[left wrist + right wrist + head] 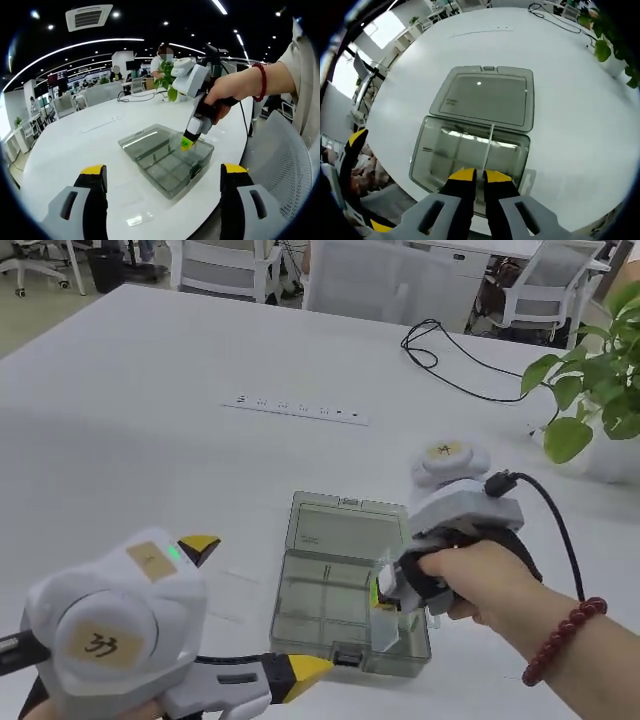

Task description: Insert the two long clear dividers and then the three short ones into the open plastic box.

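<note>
Office: swivel chairs (225, 270), ceiling lights (125, 39).

One open box (345, 530), two hand-held grippers (255, 607) (382, 598), one power strip (295, 408).

table top (150, 420): white, smooth, matt with a faint sheen
plastic box (345, 530): smoky see-through plastic, glossy; ceiling lights mirror in its lid
clear divider (489, 147): thin colourless plastic, slick, with a bright edge
left gripper (255, 608): white and grey moulded plastic, matt; smooth yellow jaw tips
right gripper (385, 602): pale matt plastic shell, black parts, yellow tips
bracelet (560, 635): dark red round beads, polished
cable (460, 355): black, dull, rubbery look
power strip (295, 408): white hard plastic
plant leaves (570, 435): green, waxy shine
</note>
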